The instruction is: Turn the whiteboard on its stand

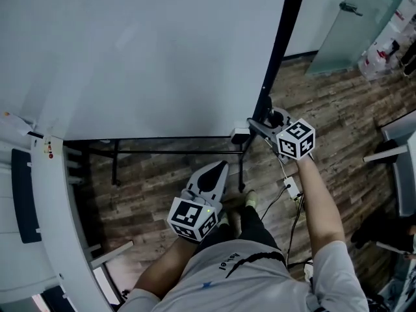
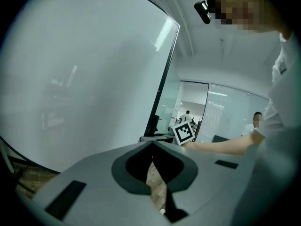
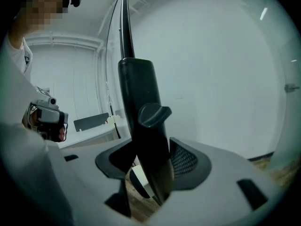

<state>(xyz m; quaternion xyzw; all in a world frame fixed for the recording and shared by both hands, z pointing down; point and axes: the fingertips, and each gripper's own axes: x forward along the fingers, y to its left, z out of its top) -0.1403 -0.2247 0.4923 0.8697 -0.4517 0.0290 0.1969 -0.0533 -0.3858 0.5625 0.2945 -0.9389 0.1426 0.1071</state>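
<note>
**A:** Where does the whiteboard (image 1: 149,57) sit right now?

**B:** It fills the far left of the scene, a big pale panel hanging in its stand. The stand's black post (image 1: 278,44) runs along its right edge, and a dark crossbar (image 1: 169,138) passes under it, above the wooden floor (image 1: 338,103).

**A:** Which way does that post run?

**B:** Its long axis is upright, leaning slightly, and it climbs away past the top of the board. A black knob (image 3: 153,114) sticks out of it, just above where the jaws reach.

**A:** Which hand is on it?

**B:** The right gripper (image 1: 260,126) is at the post, low down by the board's near right corner. Its jaws stand apart with the post between them. The right-hand pad looks to be against the post, but there is a clear gap on the left, so I'd call it spread around the post and not yet clamped.

**A:** And the other one?

**B:** The left gripper (image 1: 216,169) hangs nearer the person and further left, well apart from the post. Its jaws are together with nothing between them, and only floor shows past the tips.

**A:** So what does the turn hinge on?

**B:** My guess is the right hand has to work that post or its knob, since it is by far the nearer one. The board lies to its left and above it.
</note>
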